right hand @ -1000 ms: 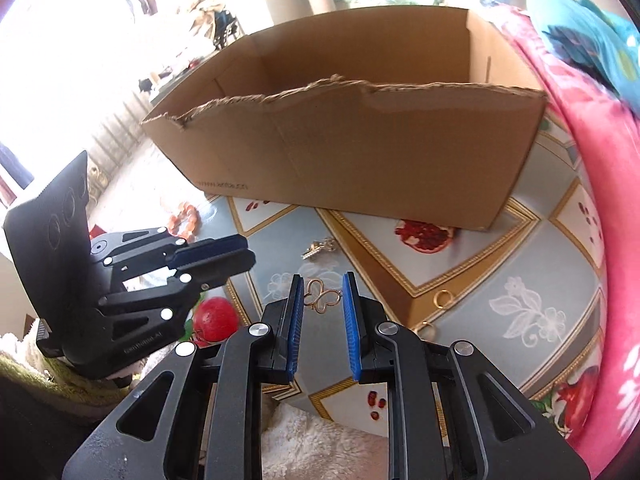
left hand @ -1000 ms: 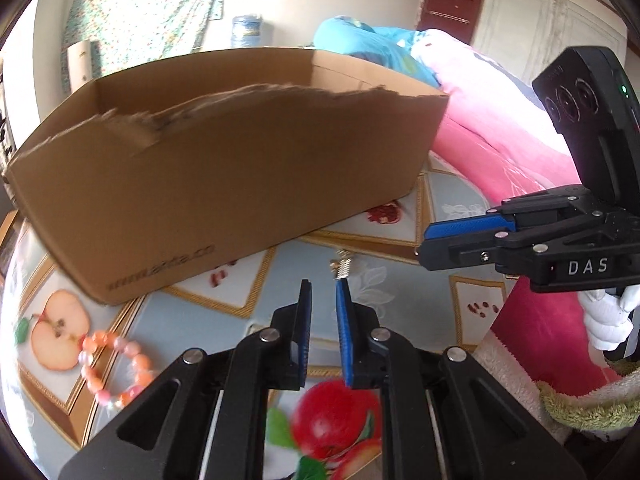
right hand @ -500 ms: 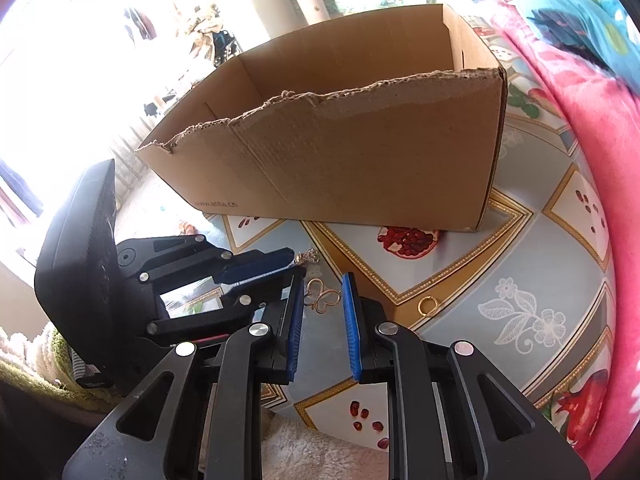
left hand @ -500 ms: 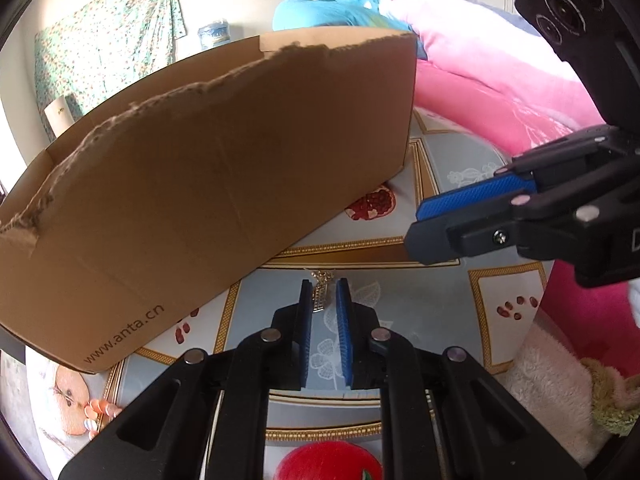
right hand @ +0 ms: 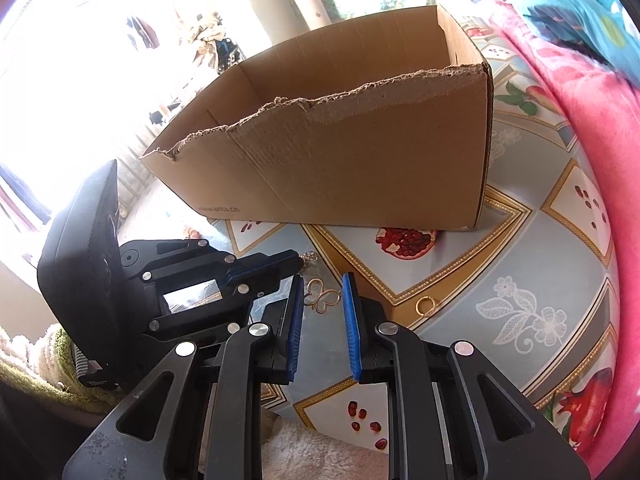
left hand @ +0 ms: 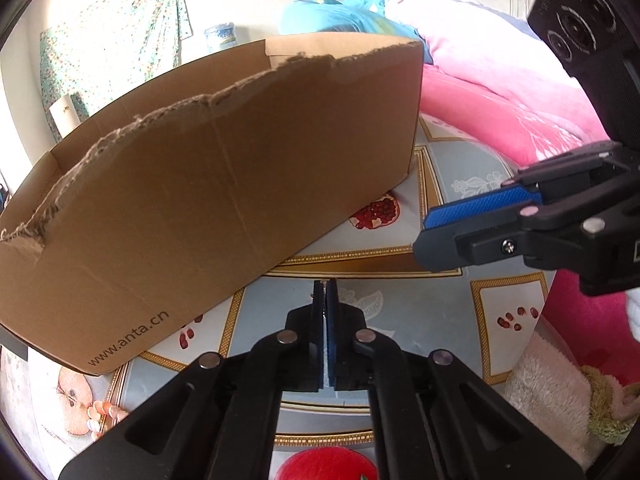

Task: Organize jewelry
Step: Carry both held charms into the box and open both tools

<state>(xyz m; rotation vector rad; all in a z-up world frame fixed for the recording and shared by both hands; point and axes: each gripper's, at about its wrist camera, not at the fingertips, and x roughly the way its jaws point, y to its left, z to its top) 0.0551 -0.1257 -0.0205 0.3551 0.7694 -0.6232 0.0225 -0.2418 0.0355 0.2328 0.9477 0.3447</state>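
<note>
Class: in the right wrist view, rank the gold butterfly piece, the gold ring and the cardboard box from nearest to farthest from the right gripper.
1. Gold butterfly piece, on the cloth just ahead of the right gripper, between its open fingertips.
2. Gold ring, on the cloth to the right.
3. Cardboard box, standing farther back.

Matt brown cardboard box (right hand: 340, 168) with rough torn rim; glossy printed tablecloth (right hand: 520, 264); shiny gold ring (right hand: 424, 305)
</note>
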